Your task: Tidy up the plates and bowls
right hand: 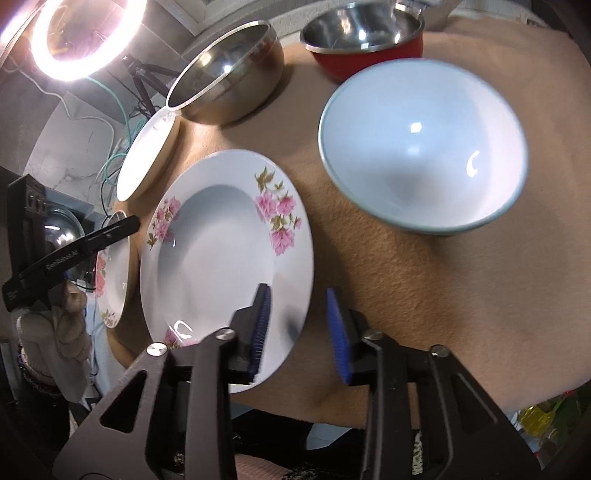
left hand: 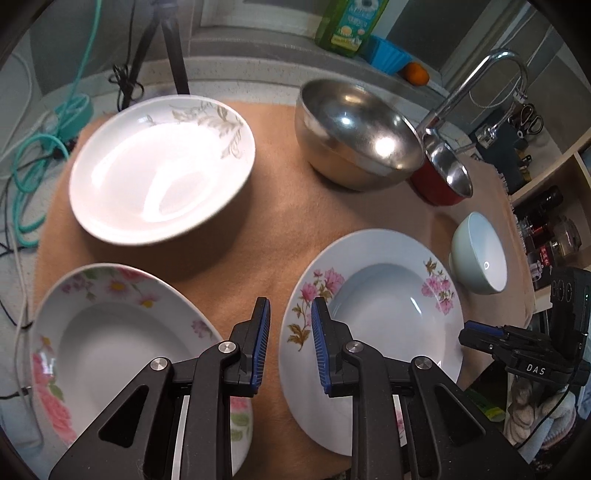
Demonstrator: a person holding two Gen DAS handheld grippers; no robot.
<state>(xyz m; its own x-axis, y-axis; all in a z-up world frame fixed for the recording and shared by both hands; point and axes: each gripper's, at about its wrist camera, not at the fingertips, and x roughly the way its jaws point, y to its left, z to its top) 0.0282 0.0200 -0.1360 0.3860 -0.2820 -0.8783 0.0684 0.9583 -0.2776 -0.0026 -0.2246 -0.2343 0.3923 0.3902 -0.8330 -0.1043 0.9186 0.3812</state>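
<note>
A tan cloth carries two pink-flowered deep plates, one at the left and one at the right, plus a white leaf-patterned bowl, a steel bowl, a red pot and a pale green bowl. My left gripper is open over bare cloth between the two plates. My right gripper is open astride the near rim of the right plate, its pads clear of it. The pale bowl sits just beyond it.
A faucet rises behind the red pot. A green soap bottle stands at the back wall. Teal cables lie left of the cloth, and shelves with jars are at the right. A ring light glares.
</note>
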